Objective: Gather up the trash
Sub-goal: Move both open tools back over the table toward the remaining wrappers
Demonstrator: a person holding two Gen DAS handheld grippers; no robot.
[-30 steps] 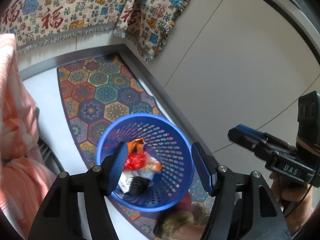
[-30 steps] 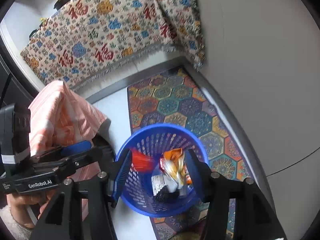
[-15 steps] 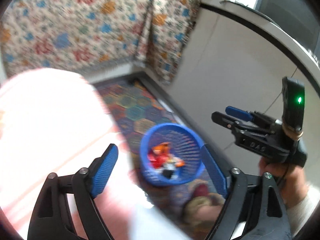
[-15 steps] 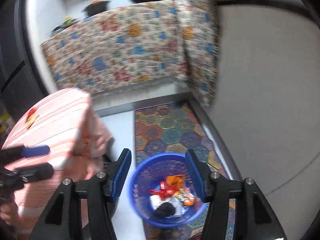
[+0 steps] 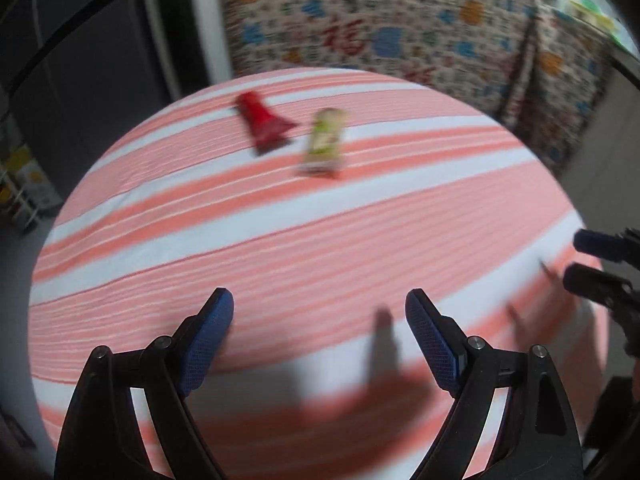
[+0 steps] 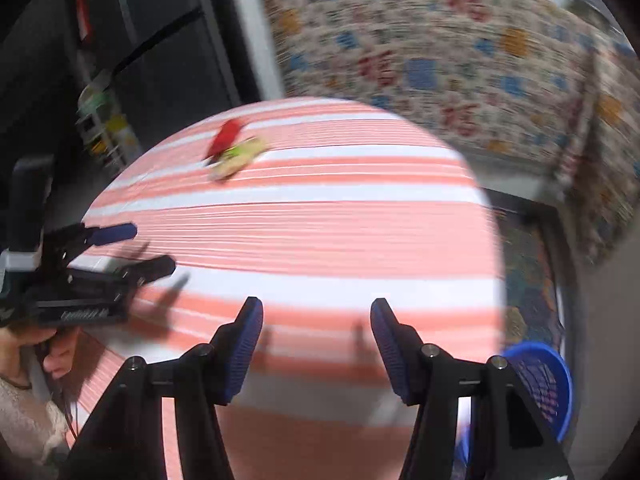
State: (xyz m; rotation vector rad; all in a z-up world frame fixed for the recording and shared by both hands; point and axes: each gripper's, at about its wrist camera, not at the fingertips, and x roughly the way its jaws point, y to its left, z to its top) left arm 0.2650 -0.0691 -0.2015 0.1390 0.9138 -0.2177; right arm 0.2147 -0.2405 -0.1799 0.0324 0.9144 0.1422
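Note:
A red wrapper (image 5: 262,126) and a green-and-beige wrapper (image 5: 324,142) lie side by side on the far part of the round table (image 5: 320,240) with its red-and-white striped cloth. My left gripper (image 5: 320,312) hangs over the near part of the cloth, open and empty. The right gripper (image 5: 592,256) shows at the right edge. In the right wrist view my right gripper (image 6: 316,320) stands open with nothing between its fingers, above the table (image 6: 320,220). Far ahead lie the red wrapper (image 6: 226,138) and green wrapper (image 6: 240,158). The left gripper (image 6: 140,248) is at the left. The blue basket (image 6: 548,376) stands on the floor, lower right.
A patterned cloth (image 5: 400,20) drapes the counter behind the table. Dark cabinets (image 5: 80,60) stand at the left, with a small shelf of items (image 6: 104,128). A hexagon-patterned rug (image 6: 528,272) lies beside the basket. A person's hand (image 6: 52,352) holds the left gripper.
Both grippers swung away from above the blue basket to over the striped table. The left jaws widened. The basket left the left wrist view and sits low right in the right one.

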